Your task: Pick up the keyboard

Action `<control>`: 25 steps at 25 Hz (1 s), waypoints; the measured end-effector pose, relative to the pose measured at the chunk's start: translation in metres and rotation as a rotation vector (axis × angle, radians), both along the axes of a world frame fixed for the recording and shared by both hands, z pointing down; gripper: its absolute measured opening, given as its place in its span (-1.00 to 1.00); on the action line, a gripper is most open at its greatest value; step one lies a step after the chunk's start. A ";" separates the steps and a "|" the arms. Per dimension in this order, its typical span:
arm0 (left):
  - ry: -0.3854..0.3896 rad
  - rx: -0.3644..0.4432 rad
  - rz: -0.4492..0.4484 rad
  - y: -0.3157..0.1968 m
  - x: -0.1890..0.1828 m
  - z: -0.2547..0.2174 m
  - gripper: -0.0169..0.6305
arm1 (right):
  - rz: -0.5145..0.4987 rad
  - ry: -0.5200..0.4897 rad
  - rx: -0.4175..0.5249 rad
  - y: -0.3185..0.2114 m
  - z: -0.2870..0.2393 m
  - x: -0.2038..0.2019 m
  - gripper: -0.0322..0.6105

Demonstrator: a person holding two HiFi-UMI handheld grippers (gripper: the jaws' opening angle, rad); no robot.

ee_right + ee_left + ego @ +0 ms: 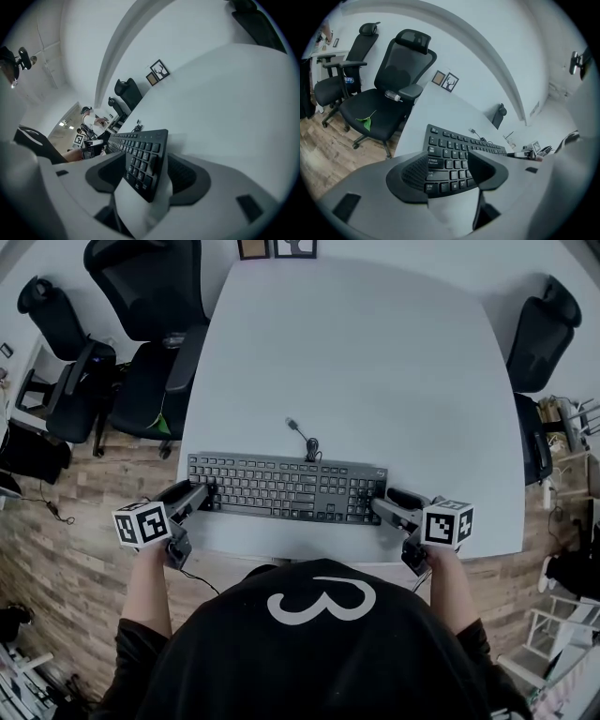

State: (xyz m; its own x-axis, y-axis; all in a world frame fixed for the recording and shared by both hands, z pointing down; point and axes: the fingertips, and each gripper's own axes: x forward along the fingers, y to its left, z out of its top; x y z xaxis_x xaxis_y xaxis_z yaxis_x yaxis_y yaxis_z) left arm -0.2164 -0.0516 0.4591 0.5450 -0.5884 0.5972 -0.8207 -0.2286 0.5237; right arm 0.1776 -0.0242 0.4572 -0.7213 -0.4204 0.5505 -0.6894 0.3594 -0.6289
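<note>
Though legends (434, 162) blur, left tongs (208, 495) and right tongs (382, 502) gape — straddling the keyboard (286, 488).

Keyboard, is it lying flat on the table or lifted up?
Lying flat. In the head view the keyboard rests level on the white table; neither end is raised.

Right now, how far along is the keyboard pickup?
Done: left hand-held gripper and right hand-held gripper sit at both ends of the keyboard. In hand: each end lies between open jaws, ungripped. Remaining: close, then lift it off the white table.
</note>
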 end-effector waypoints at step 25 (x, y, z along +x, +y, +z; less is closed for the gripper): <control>-0.007 -0.073 0.076 -0.023 -0.004 0.018 -0.16 | -0.026 0.014 -0.077 -0.002 0.020 -0.015 -0.07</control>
State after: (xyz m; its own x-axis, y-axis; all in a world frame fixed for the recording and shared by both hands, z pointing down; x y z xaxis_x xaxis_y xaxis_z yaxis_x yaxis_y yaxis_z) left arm -0.2208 -0.0746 0.4776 0.5824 -0.5000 0.6410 -0.8059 -0.2519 0.5357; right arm 0.1622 -0.0266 0.4768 -0.7234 -0.3579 0.5904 -0.6894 0.3281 -0.6458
